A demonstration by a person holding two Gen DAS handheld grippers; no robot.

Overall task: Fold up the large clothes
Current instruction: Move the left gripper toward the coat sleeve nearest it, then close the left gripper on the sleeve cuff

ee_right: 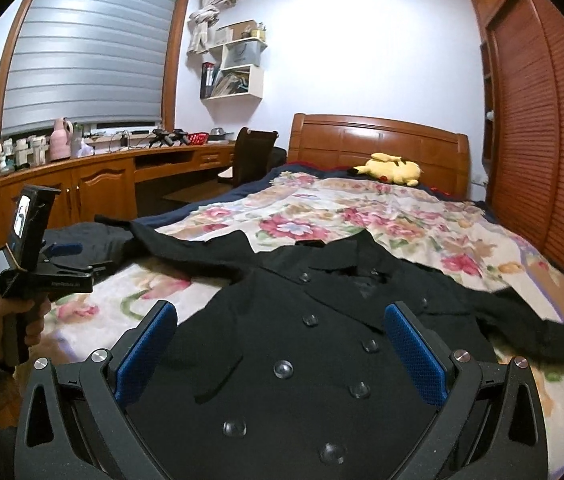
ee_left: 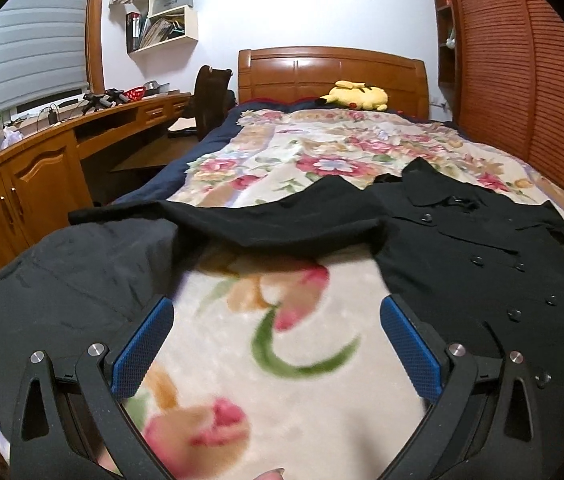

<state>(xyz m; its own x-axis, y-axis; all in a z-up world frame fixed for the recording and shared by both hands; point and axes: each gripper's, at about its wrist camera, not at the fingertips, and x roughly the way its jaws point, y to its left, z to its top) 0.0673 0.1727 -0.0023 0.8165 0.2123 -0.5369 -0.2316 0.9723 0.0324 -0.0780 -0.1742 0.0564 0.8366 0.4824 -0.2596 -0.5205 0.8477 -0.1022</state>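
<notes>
Black coat (ee_right: 322,360) lies spread face-up on the bed (ee_left: 322,152), over a floral blanket (ee_left: 242,340), buttons showing, collar toward the headboard. One sleeve (ee_left: 242,220) is stretched out sideways ahead of the left gripper (ee_left: 276,344), pointing toward a second dark garment (ee_left: 62,280) heaped beside its left jaw. Left gripper jaws are spread wide, nothing between them but blanket; the coat body sits just past the right jaw. Right gripper (ee_right: 280,352) hovers over the coat front, jaws released and empty, button rows running between them.

Judgement: the coat looks thick, woolly and fairly heavy, soft but not slippery; it should drape and drag rather than slide. Best holds are probably the sleeve cuff and the shoulder seam or hem edge, pinching a single layer clear of buttons. Folding not yet begun.
</notes>
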